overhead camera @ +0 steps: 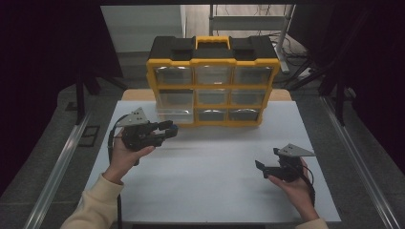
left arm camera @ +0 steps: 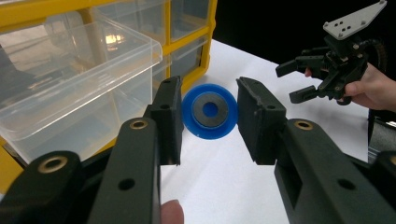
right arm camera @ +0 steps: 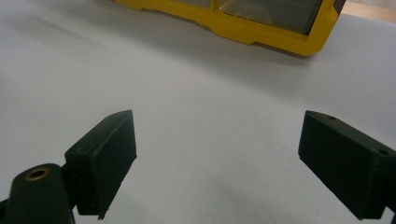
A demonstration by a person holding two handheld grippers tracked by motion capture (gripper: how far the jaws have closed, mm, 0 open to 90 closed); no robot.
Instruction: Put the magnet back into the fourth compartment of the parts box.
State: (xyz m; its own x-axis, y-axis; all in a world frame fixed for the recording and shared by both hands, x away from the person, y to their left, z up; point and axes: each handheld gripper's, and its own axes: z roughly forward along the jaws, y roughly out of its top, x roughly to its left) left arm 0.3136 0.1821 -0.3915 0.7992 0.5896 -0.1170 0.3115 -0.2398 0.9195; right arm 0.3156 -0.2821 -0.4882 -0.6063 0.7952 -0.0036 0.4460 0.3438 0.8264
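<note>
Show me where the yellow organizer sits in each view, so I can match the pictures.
High view: yellow organizer stands top centre, at the far edge of the table.
Left gripper view: upper left, with a clear drawer pulled out.
Right gripper view: its lower yellow rail runs along the top edge.
Shared landmark: the white table under it.

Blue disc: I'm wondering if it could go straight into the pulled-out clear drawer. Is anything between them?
Nothing visible. The left gripper holds the blue disc just beside the clear drawer, whose top is open; the right gripper waits far off.
</note>
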